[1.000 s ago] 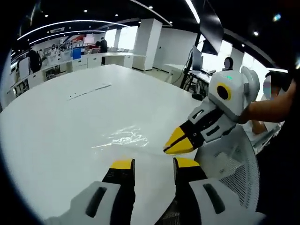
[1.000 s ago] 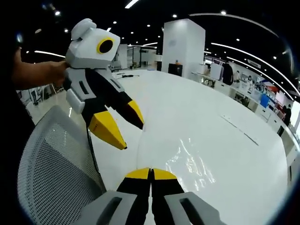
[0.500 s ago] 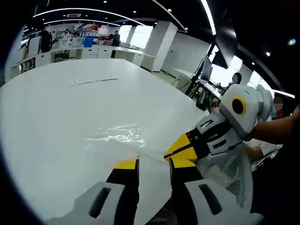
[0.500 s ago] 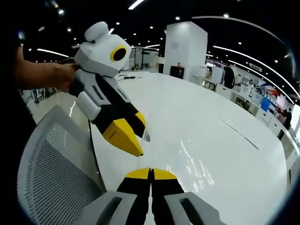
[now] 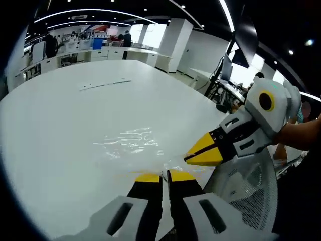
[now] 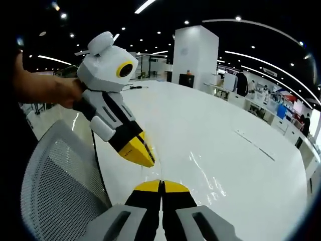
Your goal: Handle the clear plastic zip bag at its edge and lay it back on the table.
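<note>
Bag (image 5: 131,145): clear, flat on table (image 5: 60,115).
Left hand-held gripper (image 5: 165,176): nearly clenched at bag's near edge; confirm film is pinched.
Right hand-held gripper (image 6: 161,186): clenched, apparently empty.

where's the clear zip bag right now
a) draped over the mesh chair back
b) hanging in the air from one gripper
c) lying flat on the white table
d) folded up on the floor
c: the clear zip bag lies spread flat on the white table, its crinkled film catching the light just beyond the left gripper, whose jaws look nearly closed at the bag's near edge.
</note>
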### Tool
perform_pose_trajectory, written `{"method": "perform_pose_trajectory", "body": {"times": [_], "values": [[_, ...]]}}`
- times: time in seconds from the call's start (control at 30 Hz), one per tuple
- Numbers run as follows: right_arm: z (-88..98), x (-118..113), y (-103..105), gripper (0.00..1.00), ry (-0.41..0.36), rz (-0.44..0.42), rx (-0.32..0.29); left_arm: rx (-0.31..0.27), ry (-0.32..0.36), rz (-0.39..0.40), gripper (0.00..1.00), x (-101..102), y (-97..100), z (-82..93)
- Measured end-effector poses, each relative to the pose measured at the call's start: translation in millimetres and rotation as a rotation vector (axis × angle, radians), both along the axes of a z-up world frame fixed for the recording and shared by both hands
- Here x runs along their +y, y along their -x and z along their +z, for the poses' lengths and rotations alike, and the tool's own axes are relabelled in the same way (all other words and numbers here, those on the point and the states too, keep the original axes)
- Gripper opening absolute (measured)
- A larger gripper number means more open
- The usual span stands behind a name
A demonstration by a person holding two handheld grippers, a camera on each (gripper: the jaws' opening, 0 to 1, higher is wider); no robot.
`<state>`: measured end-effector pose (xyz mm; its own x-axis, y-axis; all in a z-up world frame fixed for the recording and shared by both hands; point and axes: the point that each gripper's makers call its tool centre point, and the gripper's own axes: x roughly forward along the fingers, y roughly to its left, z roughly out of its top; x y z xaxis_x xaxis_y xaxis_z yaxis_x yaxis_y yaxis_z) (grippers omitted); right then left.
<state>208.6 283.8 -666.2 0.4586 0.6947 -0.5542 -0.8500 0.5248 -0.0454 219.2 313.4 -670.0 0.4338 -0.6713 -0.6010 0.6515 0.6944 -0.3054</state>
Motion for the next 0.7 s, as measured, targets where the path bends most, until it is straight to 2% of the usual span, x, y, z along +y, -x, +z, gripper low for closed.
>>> {"method": "perform_pose_trajectory", "body": {"times": [0.27,0.43,0.6,0.7], "values": [[1.8,-4.0,-6.7,0.0,-0.003,-0.032,-0.011,-0.003,-0.061,-0.031,0.0,4.8,7.1,-10.3],[7.3,-4.4,-11.5,0.0,-0.012,-0.051,-0.025,0.015,-0.099,-0.036,0.0,9.3,11.6,-20.2],[14.8,-10.2,-20.3,0.0,-0.025,-0.09,-0.036,0.006,-0.099,-0.038,0.0,11.4,13.9,-25.0],[19.9,-13.8,-24.5,0.0,-0.031,-0.104,-0.047,0.008,-0.087,-0.03,0.0,11.5,16.8,-21.0]]}}
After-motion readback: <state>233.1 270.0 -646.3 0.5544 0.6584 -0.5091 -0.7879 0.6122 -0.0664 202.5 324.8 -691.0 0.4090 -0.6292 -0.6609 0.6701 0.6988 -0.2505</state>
